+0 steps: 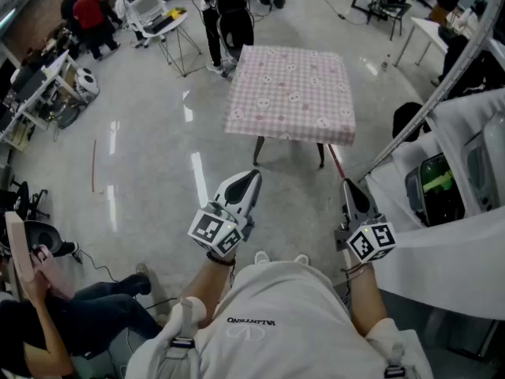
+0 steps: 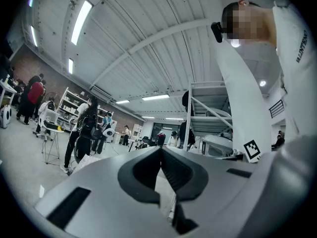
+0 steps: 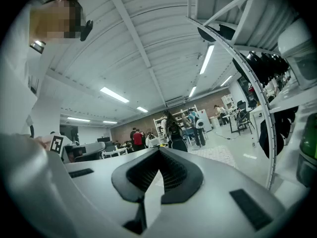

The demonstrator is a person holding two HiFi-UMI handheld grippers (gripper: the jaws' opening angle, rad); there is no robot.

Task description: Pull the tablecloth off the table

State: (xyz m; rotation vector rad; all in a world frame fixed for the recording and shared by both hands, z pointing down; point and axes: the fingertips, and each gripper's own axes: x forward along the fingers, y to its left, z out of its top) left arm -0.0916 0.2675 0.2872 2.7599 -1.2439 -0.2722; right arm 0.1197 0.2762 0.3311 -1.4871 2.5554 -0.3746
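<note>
Left gripper (image 1: 253, 175) is held low in front of the person, pointing toward the desk (image 1: 259, 150). In the left gripper view its fingers (image 2: 141, 172) are pressed together, tips meeting, with nothing between them and touching nothing. Right gripper (image 1: 347, 185) is the same: level, aimed forward, and the right gripper view shows its fingers (image 3: 174, 175) closed tip to tip and empty. The two grippers sit side by side but well apart, each with its marker cube toward the person's wrists.

Tablecloth (image 1: 290, 93), pink check with small white figures, is still spread flat over the small desk ahead. It covers the whole top and its edges hang down over the sides. Two dark desk legs show under the near edge. The desk stands on the shiny grey floor (image 1: 158, 156), clear of both grippers with open floor between. Neither gripper touches cloth or desk. The right gripper view catches the cloth (image 3: 218, 155) far off, past the fingers.

Several people stand beyond the desk near white shelving, and one person (image 1: 47, 306) is seated at lower left.
</note>
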